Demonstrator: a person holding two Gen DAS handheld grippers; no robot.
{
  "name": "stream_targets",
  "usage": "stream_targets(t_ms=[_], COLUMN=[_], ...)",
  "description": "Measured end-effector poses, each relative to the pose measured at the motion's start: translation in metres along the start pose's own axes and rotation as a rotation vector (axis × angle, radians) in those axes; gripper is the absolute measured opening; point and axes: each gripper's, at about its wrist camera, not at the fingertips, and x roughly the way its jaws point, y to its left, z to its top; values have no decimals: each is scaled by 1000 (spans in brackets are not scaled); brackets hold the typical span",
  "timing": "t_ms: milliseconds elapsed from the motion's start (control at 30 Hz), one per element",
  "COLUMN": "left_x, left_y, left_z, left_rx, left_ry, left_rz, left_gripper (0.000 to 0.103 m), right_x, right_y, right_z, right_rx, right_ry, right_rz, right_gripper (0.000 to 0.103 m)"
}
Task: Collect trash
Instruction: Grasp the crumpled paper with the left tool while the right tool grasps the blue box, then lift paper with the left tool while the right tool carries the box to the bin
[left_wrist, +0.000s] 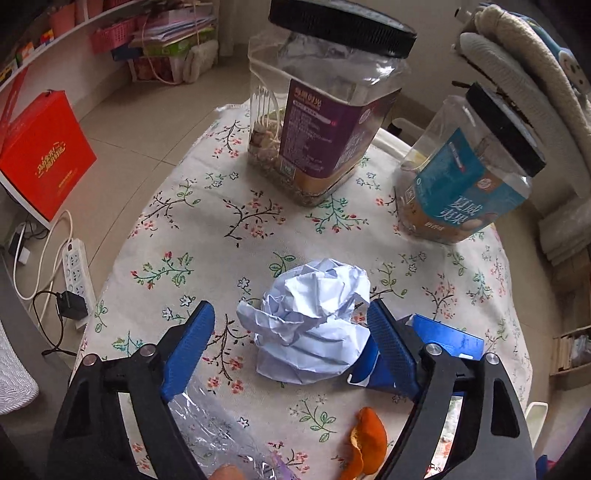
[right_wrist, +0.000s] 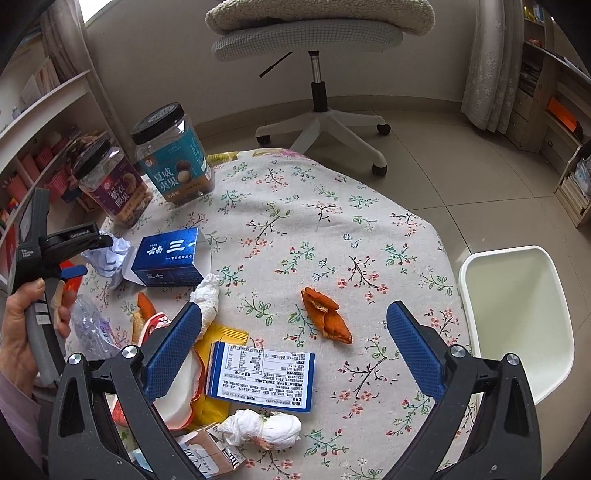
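Observation:
My left gripper (left_wrist: 291, 325) is open, its blue fingers on either side of a crumpled white paper ball (left_wrist: 310, 325) on the floral tablecloth (left_wrist: 207, 221); its right finger touches the ball. The ball also shows in the right wrist view (right_wrist: 109, 256). My right gripper (right_wrist: 295, 325) is open and empty above the table, with an orange peel (right_wrist: 325, 315) lying between its fingers. Other trash lies around: a blue box (right_wrist: 170, 258), a blue printed packet (right_wrist: 262, 376), tissue wads (right_wrist: 262, 428), a yellow wrapper (right_wrist: 218, 339), clear plastic (left_wrist: 207, 424) and another peel (left_wrist: 365, 443).
Two black-lidded snack jars, purple (left_wrist: 325, 110) and teal (left_wrist: 469, 173), stand at the table's far side. A white bin (right_wrist: 517, 325) sits beside the table's right edge. An office chair (right_wrist: 317, 55) stands behind. A red box (left_wrist: 40, 155) and power strip (left_wrist: 75, 273) are on the floor.

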Motion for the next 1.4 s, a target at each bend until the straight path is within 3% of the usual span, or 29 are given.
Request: stream_targets(t_ms=[133, 167, 267, 433, 567, 700, 800, 967, 1067, 1133, 1233, 1400], left_x=[12, 13, -1, -68, -126, -147, -161, -171, -171, -172, -174, -173], left_y=[0, 1, 0, -6, 4, 16, 22, 35, 38, 39, 37, 33], left_z=[2, 1, 0, 4, 1, 0, 0, -1, 2, 1, 1, -1], left_rx=[-6, -8, -4, 55, 16, -55, -55, -77, -82, -74, -61, -54], left_ry=[28, 33, -1, -105, -219, -223, -258, -272, -264, -265, -274, -266], left_rz=[-6, -3, -19, -119, -228, -280, -285, -266, -265, -268, -260, -261], left_gripper=[46, 33, 23, 22, 22, 22, 22, 22, 22, 22, 22, 22], right_x=[6, 6, 9, 35, 71, 104, 123, 150, 166, 164, 155, 120], right_y=[9, 14, 39, 97, 148, 187, 202, 214, 211, 204, 194, 176], right_z=[2, 4, 17, 50, 65, 55, 53, 51, 45, 47, 47, 58], right_rx=[-66, -104, -286, -611, -793, -998, -1072, -1122, -1081, -1010, -952, -771], right_ry=[8, 3, -31, 14, 99, 185, 244, 321, 443, 459, 424, 295], right_rz=[41, 53, 64, 122, 150, 139, 140, 142, 176, 221, 239, 260], right_gripper=[96, 96, 96, 96, 96, 94, 93, 89, 72, 66, 56, 55])
